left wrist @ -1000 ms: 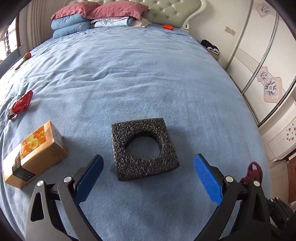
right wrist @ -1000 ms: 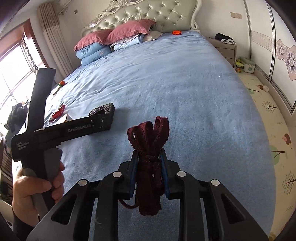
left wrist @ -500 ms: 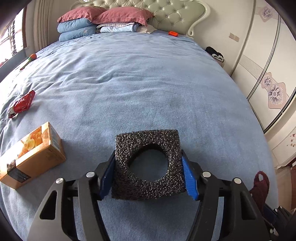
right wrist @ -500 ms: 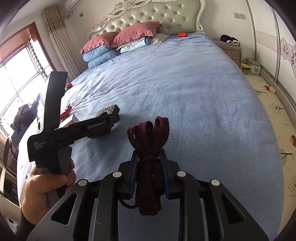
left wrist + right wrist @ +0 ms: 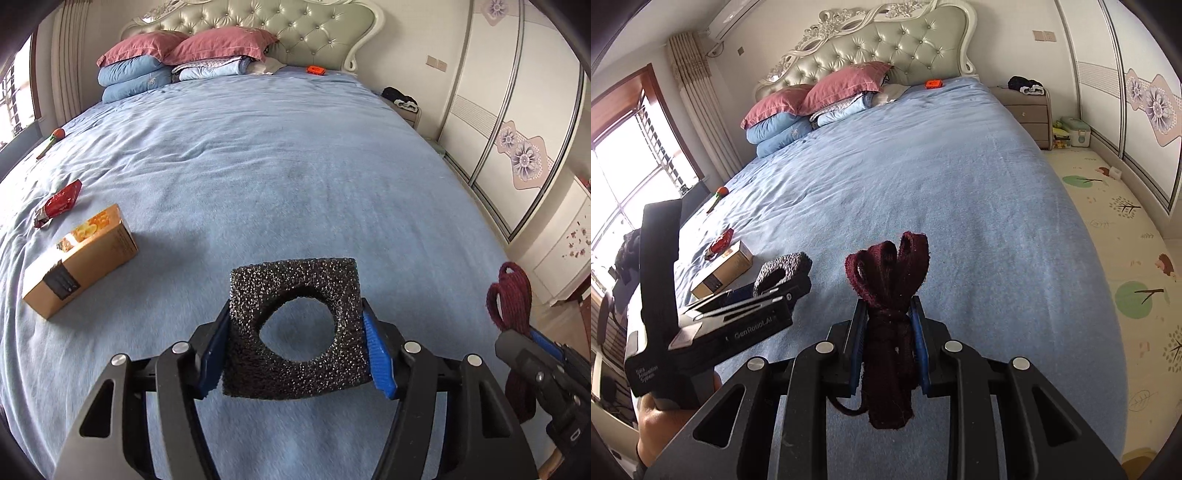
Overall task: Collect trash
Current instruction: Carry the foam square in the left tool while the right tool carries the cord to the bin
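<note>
Bedroom, wide bed (image 5: 295,155) under a soft blue cover, pillows (image 5: 184,48) stacked at the head edge. My left tongs (image 5: 295,350) pinch a black foam block (image 5: 295,328) by its two side faces, lifted clear of the cover. Judged light, spongy, rough; the holed middle would crush, so solid flanks are the hold. Right tongs (image 5: 888,343) pinch a dark red cord bundle (image 5: 890,314) at its knot: limp, light. Cardboard box (image 5: 81,258) and red wrapper (image 5: 59,203) lie near the bed's left edge.

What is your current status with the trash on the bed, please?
Left gripper shut on black foam block. Right gripper shut on maroon cord bundle. Cardboard box and red wrapper on bed, uncollected. Nothing in the way.
</note>
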`<state>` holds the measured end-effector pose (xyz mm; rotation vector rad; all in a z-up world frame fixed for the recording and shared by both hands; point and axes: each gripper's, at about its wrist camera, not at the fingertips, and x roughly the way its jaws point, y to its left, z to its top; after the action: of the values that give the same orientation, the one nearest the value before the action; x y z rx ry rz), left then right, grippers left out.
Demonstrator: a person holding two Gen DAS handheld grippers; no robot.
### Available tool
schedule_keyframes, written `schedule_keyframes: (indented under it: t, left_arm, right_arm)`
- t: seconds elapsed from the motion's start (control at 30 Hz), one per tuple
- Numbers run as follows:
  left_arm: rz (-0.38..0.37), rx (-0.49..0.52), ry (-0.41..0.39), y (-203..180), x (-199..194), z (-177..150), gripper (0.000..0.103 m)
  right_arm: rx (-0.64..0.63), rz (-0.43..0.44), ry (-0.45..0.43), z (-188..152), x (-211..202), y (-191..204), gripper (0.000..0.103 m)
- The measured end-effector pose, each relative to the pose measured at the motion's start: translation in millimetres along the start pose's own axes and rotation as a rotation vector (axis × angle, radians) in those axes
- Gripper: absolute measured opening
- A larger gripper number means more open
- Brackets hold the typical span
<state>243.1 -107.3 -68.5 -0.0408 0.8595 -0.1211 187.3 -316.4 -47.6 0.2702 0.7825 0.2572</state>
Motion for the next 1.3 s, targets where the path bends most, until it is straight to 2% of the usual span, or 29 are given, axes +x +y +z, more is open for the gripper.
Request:
schedule_keyframes:
  t: [0.27, 0.43, 0.6, 0.73, 0.93, 1.13, 1.3]
  left_arm:
    - [-0.080, 0.042, -0.025, -31.6, -60.3, -50.4, 0.063]
    - [-0.164, 0.116, -0.004, -67.6, -86.1, -80.5, 0.063]
    - [-0.244, 0.198, -0.006, -111.4, -111.2, -112.6, 0.064]
    - [-0.344, 0.246, 0.018, -154.9, -122.3, -137.9, 0.064]
    - [-0.442, 0.339, 0.063, -224.9, -130.5, -171.7, 0.064]
    - [-0.510, 0.448, 0.134, -289.1, -130.8, -202.1, 0.064]
    - [-0.526, 0.540, 0.216, -339.1, -122.2, -223.5, 0.064]
  right_arm:
    - [0.077, 0.009, -0.072, -38.2, -62.5, -15.4, 0.023]
    - [0.112, 0.017, -0.117, -72.2, -107.7, -27.0, 0.023]
    - [0.144, -0.010, -0.146, -106.5, -148.2, -52.1, 0.023]
    - [0.149, -0.066, -0.159, -124.6, -181.3, -79.8, 0.023]
    - [0.187, -0.188, -0.184, -157.9, -236.2, -132.7, 0.023]
    - [0.246, -0.295, -0.170, -200.8, -277.1, -183.1, 0.023]
    - [0.325, -0.361, -0.142, -235.8, -298.5, -224.2, 0.023]
